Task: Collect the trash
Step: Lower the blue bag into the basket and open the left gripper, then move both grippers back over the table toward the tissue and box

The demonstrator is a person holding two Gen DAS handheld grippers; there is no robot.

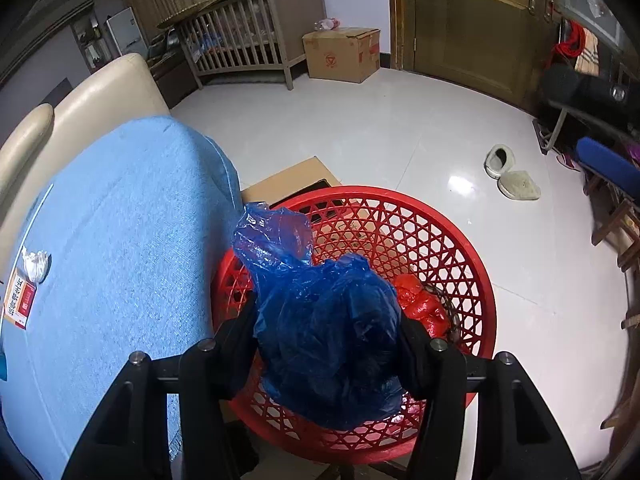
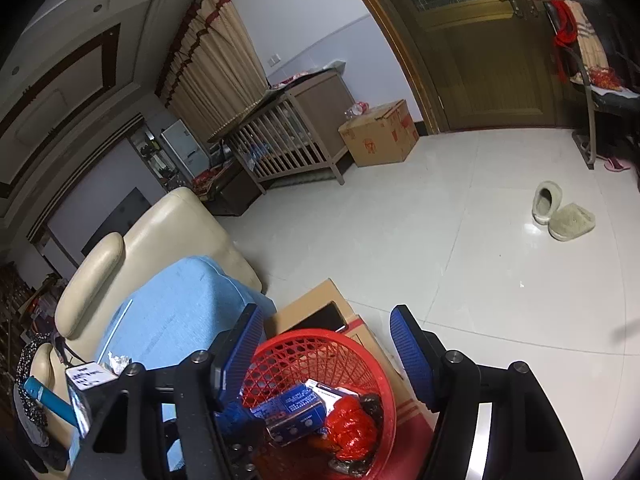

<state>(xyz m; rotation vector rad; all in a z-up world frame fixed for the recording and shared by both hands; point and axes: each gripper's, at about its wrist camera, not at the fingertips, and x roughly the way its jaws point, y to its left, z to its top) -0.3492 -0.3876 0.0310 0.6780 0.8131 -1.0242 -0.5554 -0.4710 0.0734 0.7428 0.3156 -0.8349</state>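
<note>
Blue plastic bag clamped between left hand-held gripper fingers, hanging over red basket holding red wrapper. Right hand-held gripper jaws apart, empty, above basket. Blue-covered sofa beside.

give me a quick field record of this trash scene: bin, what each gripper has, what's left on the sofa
bin: round red plastic lattice basket, standing on flattened brown cardboard beside the sofa
bin contents: crumpled red plastic bag, blue and white printed box
left gripper: fingers either side of a crumpled blue plastic bag, held over the basket
right gripper: open, nothing between its fingers, above the basket
left on sofa: crumpled white tissue and red and white carton on the light blue cover
</note>
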